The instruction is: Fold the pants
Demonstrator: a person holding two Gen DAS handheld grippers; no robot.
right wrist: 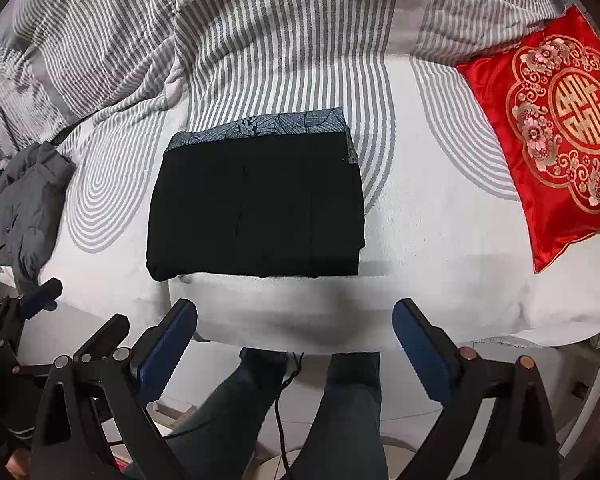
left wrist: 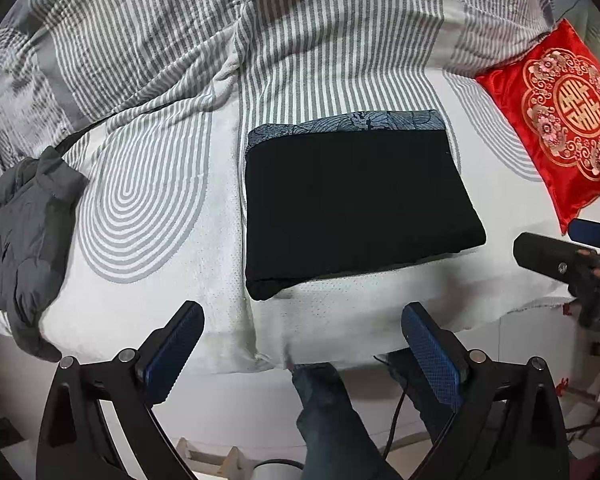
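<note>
The only readable sign is a large gold Chinese character, the double-happiness symbol 囍, embroidered at the middle of the red satin cushion (left wrist: 556, 120) (right wrist: 556, 132). It sits inside a round gold ring, which is itself framed by a scalloped gold border set with pink and gold flowers. In both wrist views the character appears tilted, following the slant of the cushion. No other writing, brand, label or number can be read anywhere around that cushion: the patterned blue-grey band on the folded black pants (left wrist: 352, 204) (right wrist: 256, 204) to the cushion's left shows leaf-like figures only, no letters.
</note>
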